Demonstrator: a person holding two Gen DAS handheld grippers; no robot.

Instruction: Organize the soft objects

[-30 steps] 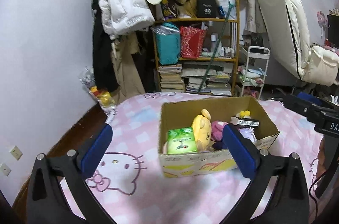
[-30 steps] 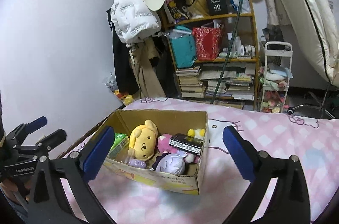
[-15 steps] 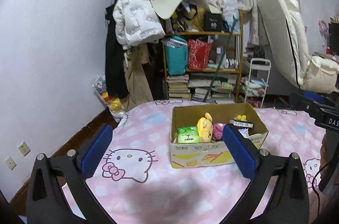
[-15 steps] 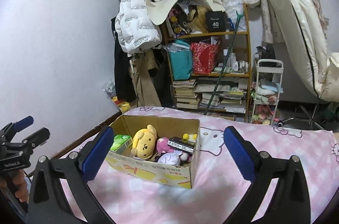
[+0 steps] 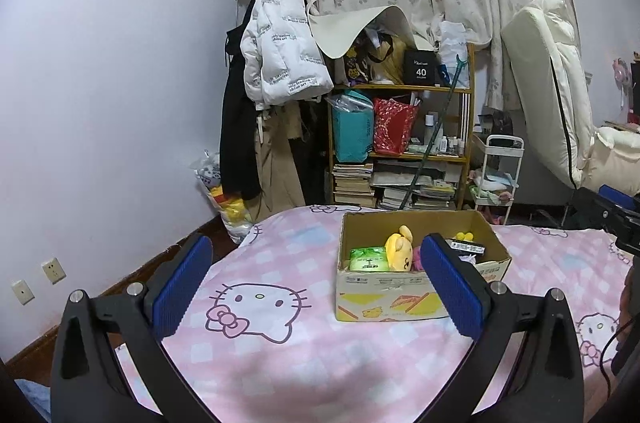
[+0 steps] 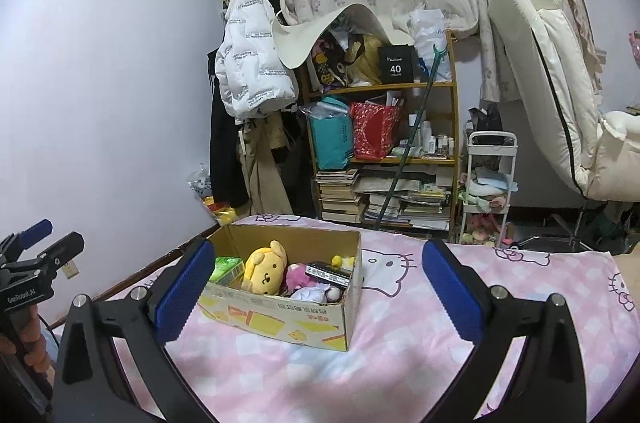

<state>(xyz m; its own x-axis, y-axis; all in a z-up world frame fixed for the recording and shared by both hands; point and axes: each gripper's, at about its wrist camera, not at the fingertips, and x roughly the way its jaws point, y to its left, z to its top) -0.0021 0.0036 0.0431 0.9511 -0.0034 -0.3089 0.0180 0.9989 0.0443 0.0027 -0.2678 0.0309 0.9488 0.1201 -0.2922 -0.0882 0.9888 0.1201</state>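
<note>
1. Ahead, through the left wrist view, the left claw (image 5: 316,279) is held spread apart and empty above the pink Hello Kitty bedspread (image 5: 280,363); the open brown cardboard box (image 5: 416,299) of plush toys is seen beyond.
2. Through the right wrist view, the right claw (image 6: 316,283) is likewise held apart, with the yellow plush dog (image 6: 266,273) lying inside the box (image 6: 280,319).

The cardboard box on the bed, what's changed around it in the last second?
Both grippers pulled back and up from the cardboard box: the left gripper and right gripper stayed open and empty. The box and the yellow plush inside kept their places.
</note>
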